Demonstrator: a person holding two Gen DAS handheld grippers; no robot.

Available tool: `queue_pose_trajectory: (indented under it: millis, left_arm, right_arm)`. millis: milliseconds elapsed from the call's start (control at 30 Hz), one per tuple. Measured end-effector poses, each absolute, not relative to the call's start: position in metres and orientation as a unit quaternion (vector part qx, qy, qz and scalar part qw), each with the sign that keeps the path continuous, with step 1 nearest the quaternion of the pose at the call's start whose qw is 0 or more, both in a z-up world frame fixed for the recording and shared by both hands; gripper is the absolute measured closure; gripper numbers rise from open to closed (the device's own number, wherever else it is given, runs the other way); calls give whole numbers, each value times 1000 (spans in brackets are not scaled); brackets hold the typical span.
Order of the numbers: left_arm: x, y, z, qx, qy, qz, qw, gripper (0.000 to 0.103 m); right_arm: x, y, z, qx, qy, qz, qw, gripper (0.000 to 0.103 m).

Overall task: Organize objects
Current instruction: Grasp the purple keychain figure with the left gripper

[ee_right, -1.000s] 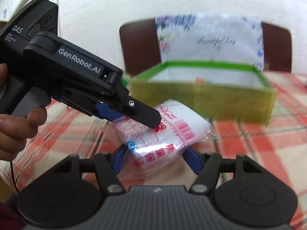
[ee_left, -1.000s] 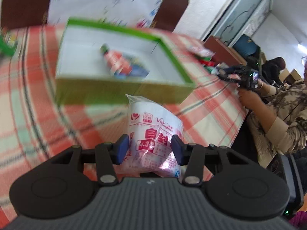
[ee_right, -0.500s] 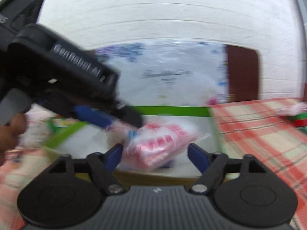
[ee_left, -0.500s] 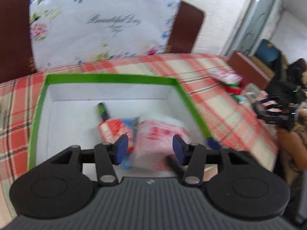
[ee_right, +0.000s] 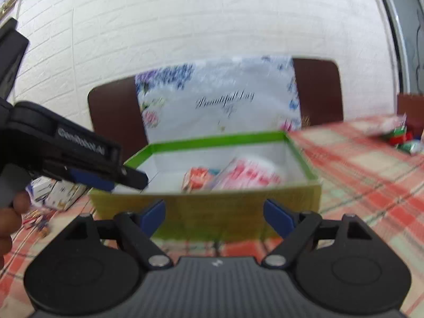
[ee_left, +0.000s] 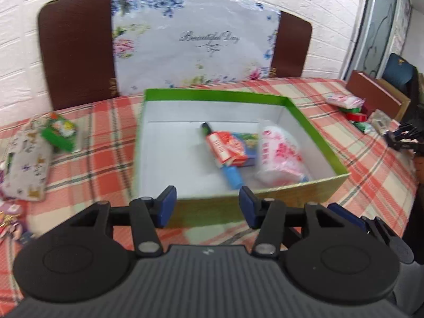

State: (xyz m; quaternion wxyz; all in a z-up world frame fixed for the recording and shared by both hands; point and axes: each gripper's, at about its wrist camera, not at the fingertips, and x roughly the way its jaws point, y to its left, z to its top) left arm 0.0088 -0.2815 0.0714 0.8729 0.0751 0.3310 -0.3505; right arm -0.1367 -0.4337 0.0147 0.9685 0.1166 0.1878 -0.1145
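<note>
The bag [ee_left: 279,156] now lies in the box [ee_left: 312,185], against its right wall near the front corner, no longer held. The left gripper [ee_left: 205,208] and right gripper [ee_right: 214,216] have just opened their jaws, now empty; remaining items can follow.

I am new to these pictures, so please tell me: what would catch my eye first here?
First, the green box in the middle of the checked table, with a pink-printed bag lying inside near its right wall. Next, the flowered sheet on the brown chair behind it. Both grippers hang open and empty before the box.
</note>
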Motion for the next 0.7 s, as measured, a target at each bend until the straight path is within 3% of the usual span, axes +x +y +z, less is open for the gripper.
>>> queue_pose_trajectory:
  millis: [100, 233, 700]
  left_arm:
    - [9, -257, 63, 82, 338, -325, 879, 49]
    - [14, -221, 48, 89, 355, -281, 887, 49]
    - [43, -90, 9, 54, 380, -150, 911, 48]
  right_arm:
    - [-131, -423, 4, 125, 233, -95, 960, 21]
    - [-118, -404, -8, 129, 284, -72, 947, 34]
    - [-87, -286, -9, 7, 320, 54, 946, 35]
